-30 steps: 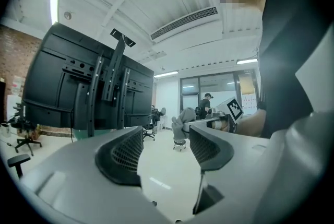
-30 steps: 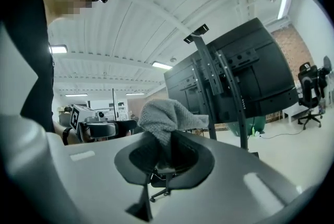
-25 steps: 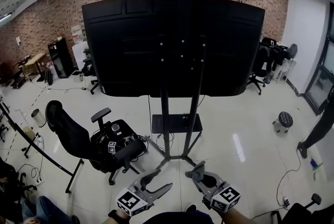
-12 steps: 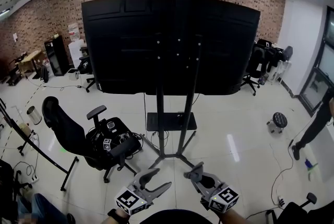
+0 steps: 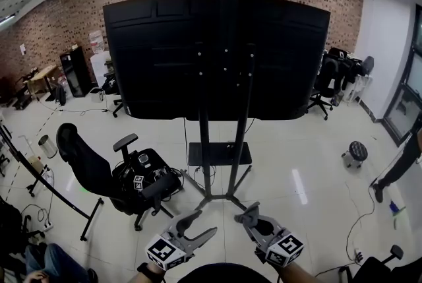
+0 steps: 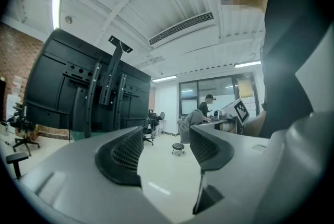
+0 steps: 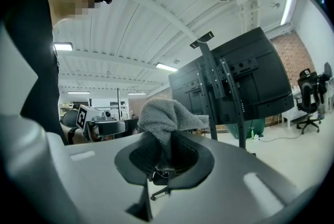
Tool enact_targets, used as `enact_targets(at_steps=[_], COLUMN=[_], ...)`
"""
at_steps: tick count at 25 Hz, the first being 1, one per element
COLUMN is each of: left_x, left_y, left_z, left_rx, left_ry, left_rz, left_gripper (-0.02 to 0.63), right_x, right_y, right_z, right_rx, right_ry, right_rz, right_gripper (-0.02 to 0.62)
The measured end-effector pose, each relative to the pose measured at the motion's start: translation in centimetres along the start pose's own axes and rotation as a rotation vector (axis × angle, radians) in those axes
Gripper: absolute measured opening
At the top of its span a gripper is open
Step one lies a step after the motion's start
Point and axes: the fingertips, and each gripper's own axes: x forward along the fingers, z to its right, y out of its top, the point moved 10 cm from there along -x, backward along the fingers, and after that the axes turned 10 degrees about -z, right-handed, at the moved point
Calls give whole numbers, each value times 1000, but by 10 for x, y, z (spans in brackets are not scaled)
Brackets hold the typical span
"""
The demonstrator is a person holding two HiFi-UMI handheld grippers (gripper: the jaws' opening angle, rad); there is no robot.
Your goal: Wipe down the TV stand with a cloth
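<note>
Cloth (image 7: 167,118) between right hand-held gripper (image 7: 165,154) jaws.

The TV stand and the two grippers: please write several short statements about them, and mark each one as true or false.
1. The right gripper holds a grey cloth in its jaws. True.
2. The left gripper has its jaws shut on a second rag. False: its jaws stand apart with nothing between them.
3. The cloth is pressed against the TV stand. False: the stand is ahead of both grippers, and neither touches it.
4. In the head view, a black office chair stands left of the TV stand. True.
</note>
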Motion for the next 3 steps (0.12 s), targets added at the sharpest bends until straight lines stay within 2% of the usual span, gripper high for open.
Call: enact_targets(at_steps=[3], left_x=[1], left_y=[0], left_z=[1], left_rx=[-5], left_ry=[8], left_rz=[-3], left_gripper=[302], right_x=[1], right_y=[0], right_z=[3], right_rx=[-16], right_ry=[-2], right_rz=[-14], right_gripper=[32])
